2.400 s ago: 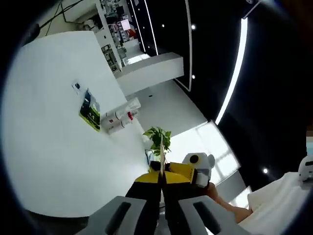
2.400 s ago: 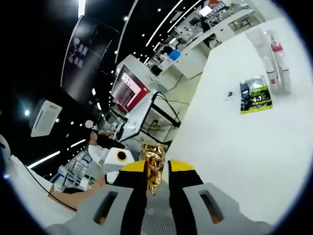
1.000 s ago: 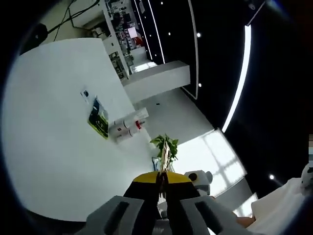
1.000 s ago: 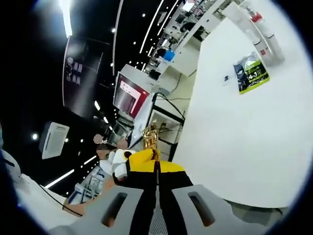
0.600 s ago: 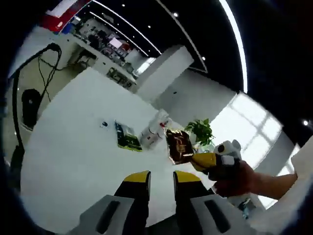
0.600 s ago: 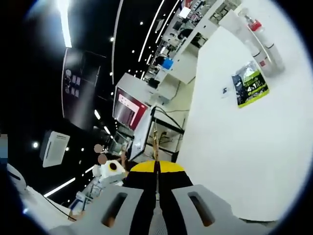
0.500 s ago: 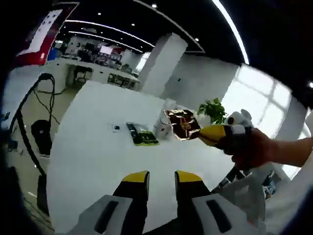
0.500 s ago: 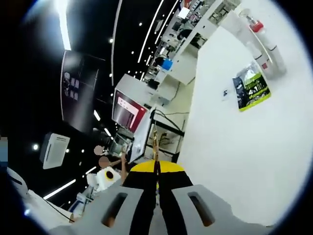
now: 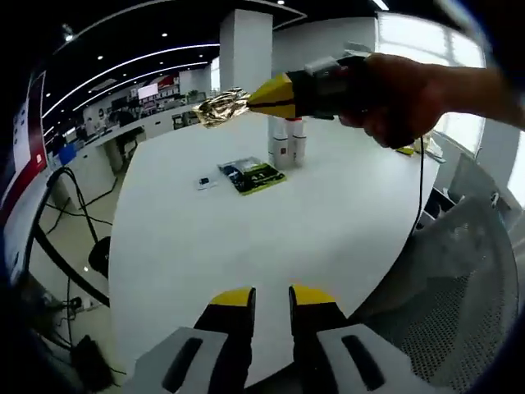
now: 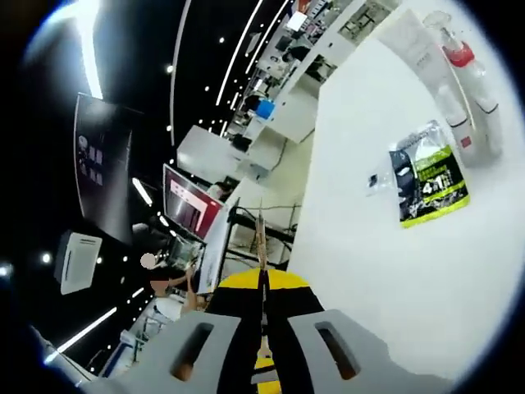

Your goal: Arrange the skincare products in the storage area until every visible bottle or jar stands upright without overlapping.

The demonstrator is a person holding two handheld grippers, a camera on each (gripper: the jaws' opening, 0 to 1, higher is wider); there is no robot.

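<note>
A crumpled gold foil sachet [image 9: 220, 107] hangs in the air over the white table [image 9: 246, 246]. My right gripper [image 9: 253, 100], held by a hand, is shut on it. Edge-on in the right gripper view, the gold sachet [image 10: 262, 234] shows as a thin strip rising from the right gripper [image 10: 263, 275]. My left gripper [image 9: 271, 294] is open over the table's near edge, with nothing between its jaws. White bottles with red parts [image 9: 287, 141] stand together at the far side of the table. The same bottles [image 10: 463, 82] show beside a green-black sachet [image 10: 428, 185].
The green-black sachet [image 9: 253, 174] lies flat in front of the bottles, with a small white tag [image 9: 207, 181] to its left. A grey mesh chair [image 9: 459, 271] stands at the table's right side. Cables [image 9: 66, 238] run over the floor on the left.
My left gripper has let go of the gold sachet and opened. The right gripper alone holds it. The left view has swung to look across the table.
</note>
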